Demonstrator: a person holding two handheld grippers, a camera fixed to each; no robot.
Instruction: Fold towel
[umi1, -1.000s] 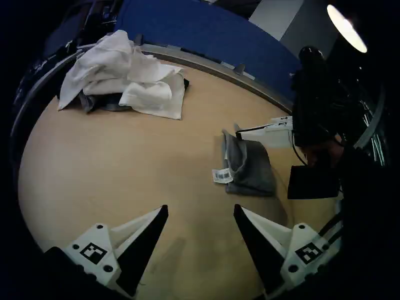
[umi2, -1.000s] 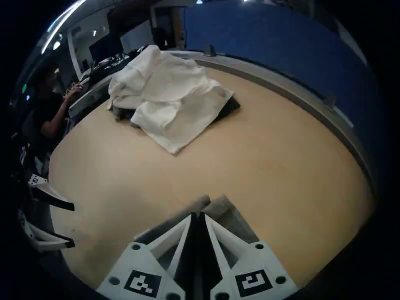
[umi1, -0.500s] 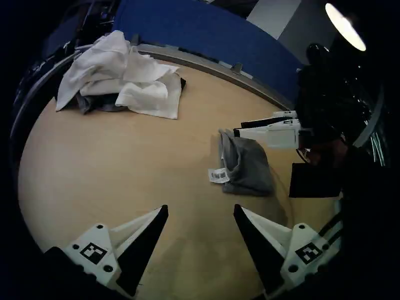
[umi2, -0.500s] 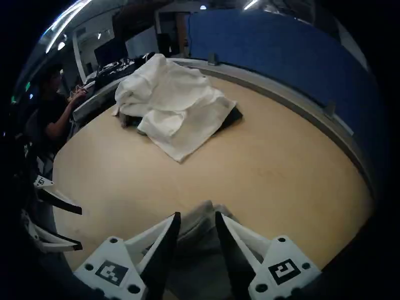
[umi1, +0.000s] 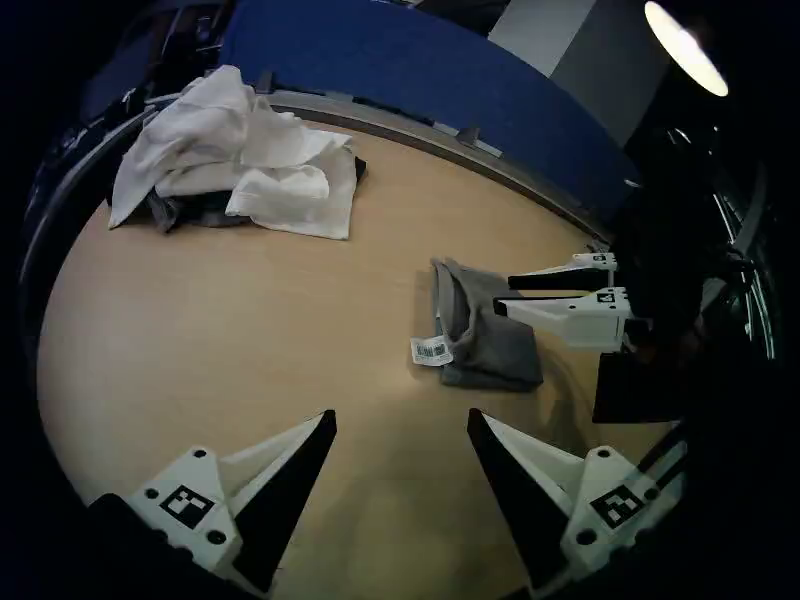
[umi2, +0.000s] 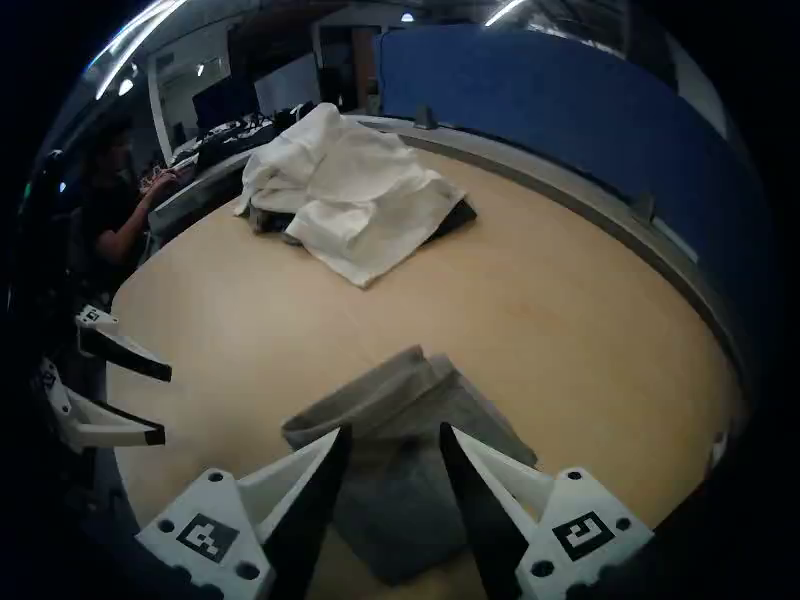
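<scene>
So, where does the grey towel (umi1: 485, 330) sit?

Folded flat on the counter (umi1: 220, 320), ahead and to the right of the left tongs (umi1: 398, 418), with its white tag (umi1: 430, 350) on the edge nearer them.

And those tongs?

Spread wide, holding nothing, above bare counter.

What about the right tongs (umi2: 394, 432)?

Also spread, though less so. Both fingers hang over the towel's near part, and I cannot tell whether they touch the cloth. They pinch nothing.

Anything else?

A heap of white laundry (umi2: 345, 195) lies far ahead of both tongs, near the blue partition (umi1: 420, 70), well apart from the towel.
</scene>
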